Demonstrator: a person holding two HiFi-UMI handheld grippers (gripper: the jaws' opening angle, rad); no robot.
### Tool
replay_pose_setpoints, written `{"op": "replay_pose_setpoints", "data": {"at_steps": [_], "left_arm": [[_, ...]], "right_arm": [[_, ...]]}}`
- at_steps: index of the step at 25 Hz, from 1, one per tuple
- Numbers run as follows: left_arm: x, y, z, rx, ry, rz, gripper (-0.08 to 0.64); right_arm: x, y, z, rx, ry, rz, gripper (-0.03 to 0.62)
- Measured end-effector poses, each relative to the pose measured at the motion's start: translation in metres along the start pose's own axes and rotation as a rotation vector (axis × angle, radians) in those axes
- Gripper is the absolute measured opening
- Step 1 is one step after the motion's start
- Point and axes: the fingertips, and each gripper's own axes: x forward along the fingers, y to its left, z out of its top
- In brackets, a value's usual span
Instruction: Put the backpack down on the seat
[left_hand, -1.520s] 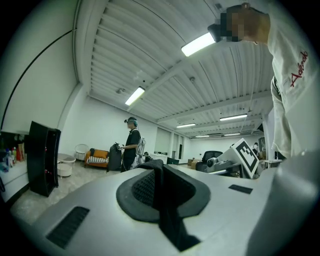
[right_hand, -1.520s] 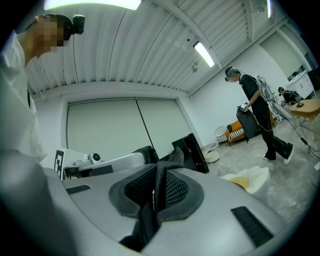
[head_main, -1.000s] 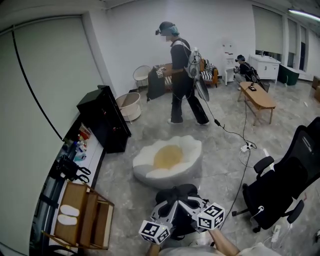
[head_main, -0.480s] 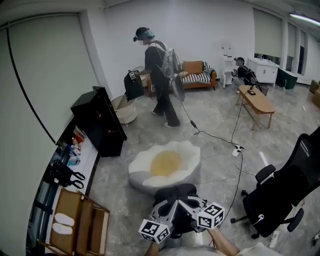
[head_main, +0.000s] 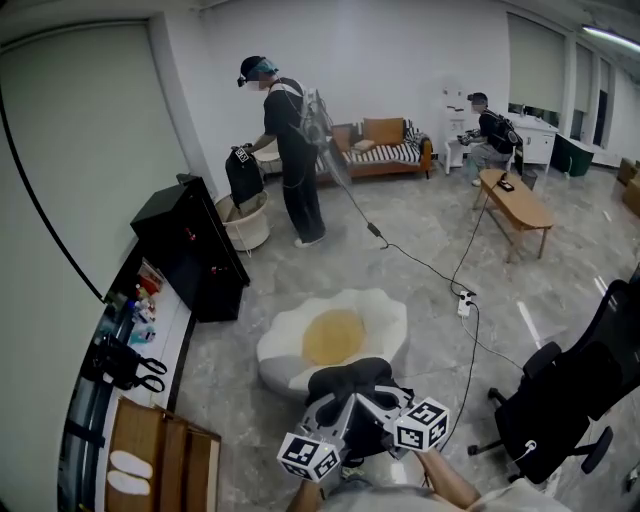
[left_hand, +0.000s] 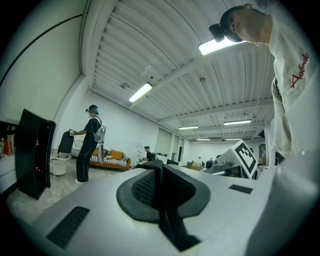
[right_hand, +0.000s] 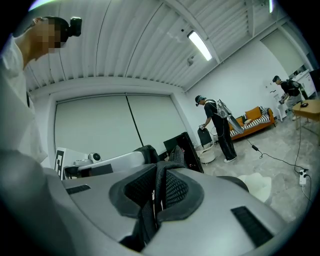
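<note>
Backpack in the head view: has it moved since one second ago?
Yes. The backpack has moved forward; it now overlaps the near edge of the egg-shaped cushion.

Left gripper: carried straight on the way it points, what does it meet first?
The black backpack strap, clamped in the left gripper's tongs. Past it the way looks free across the room, probably above the egg-shaped seat; depth is unclear.
</note>
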Motion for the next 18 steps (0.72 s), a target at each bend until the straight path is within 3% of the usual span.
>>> {"op": "replay_pose_setpoints", "data": {"at_steps": [10,18], "left_arm": [[0.028,0.086,0.022,0.038,-0.005,-0.057,0.044],[0.031,0.120,0.020,0.019,0.003,-0.077,0.044]], "right_arm": [[0.084,-0.034,0.025,-0.015,-0.030,-0.039,0.044],[0.117,-0.044,0.021,0.014,-0.028,-0.058,0.044]]}}
